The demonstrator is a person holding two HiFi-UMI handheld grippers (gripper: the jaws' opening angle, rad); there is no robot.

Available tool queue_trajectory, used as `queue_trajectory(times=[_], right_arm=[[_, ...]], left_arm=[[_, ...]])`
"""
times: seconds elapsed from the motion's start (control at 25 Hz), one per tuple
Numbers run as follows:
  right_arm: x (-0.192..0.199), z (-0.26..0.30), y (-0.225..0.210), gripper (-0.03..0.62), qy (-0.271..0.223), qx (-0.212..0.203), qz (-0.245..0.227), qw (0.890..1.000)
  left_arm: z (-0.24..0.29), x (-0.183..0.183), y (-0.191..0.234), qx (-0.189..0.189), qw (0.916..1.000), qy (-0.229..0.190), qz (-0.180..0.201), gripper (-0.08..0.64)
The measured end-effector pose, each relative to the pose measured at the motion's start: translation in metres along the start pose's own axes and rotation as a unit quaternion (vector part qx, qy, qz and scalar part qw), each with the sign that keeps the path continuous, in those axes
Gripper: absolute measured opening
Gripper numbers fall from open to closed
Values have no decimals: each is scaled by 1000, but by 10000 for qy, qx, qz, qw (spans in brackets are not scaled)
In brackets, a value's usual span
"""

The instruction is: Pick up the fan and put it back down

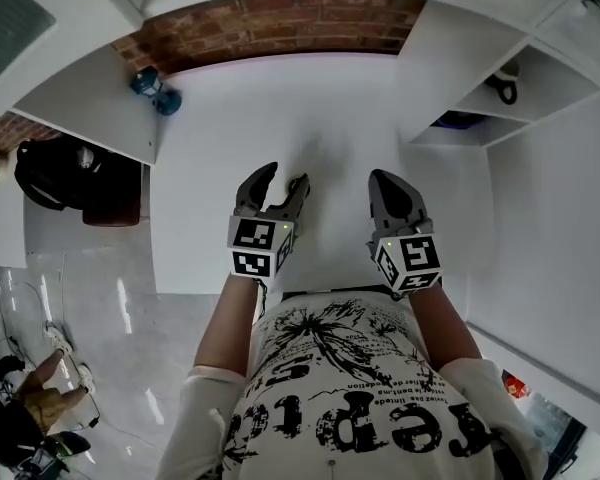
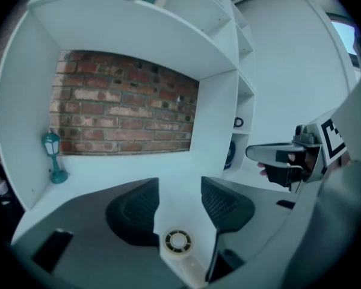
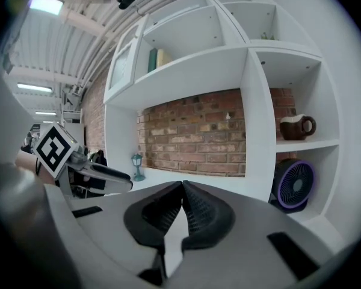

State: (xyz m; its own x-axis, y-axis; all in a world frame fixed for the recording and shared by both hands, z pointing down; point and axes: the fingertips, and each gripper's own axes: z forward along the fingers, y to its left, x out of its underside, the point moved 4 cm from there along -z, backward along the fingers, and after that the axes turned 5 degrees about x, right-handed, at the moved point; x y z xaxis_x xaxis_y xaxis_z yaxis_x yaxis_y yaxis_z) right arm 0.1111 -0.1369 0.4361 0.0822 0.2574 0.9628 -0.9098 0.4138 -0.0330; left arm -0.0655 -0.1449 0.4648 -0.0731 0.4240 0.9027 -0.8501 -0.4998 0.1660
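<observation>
Left gripper (image 1: 283, 175) parted, right gripper (image 1: 382, 178) closed

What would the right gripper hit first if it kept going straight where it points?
The right gripper would probably meet the white desk surface first, or the red brick back wall behind it; depth is unclear. Nothing stands between.

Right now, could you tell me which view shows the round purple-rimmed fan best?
The right gripper view: the round purple-rimmed fan faces it in a shelf compartment. The left gripper view catches only a sliver; the head view a dark edge.
</observation>
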Motion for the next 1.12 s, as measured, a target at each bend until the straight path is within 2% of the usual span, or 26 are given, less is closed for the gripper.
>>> queue_trajectory(times=[0.04,0.2,0.28,0.4,0.64,0.84,0.96,1.12], right_arm=[[-5,-3,4,15,-71,-2,-21,10000],[-24,-18,20,15,-360,18,-144,9992],[-32,-27,28,15,-505,21,-226,9985],[-44,-39,37,15,-752,-23,-278,9968],[-61,-58,54,15,-1038,-291,-211,9939],[-70,-69,65,14,-1204,-475,-438,9906],[-71,-71,68,14,-1236,-524,-480,9898],[-68,-73,68,14,-1210,-513,-479,9902]], left_arm=[[-9,-9,0,-47,9999,-139,60,211],[-45,-40,-4,-178,9974,-601,356,119],[-66,-53,-7,-261,9947,-872,474,25],[-90,-66,-12,-223,9912,-1167,584,14],[-125,-71,-15,5,9863,-1416,845,14],[-149,-72,-14,230,9827,-1650,811,14],[-152,-72,-14,345,9828,-1627,809,14],[-153,-71,-13,238,9847,-1544,771,14]])
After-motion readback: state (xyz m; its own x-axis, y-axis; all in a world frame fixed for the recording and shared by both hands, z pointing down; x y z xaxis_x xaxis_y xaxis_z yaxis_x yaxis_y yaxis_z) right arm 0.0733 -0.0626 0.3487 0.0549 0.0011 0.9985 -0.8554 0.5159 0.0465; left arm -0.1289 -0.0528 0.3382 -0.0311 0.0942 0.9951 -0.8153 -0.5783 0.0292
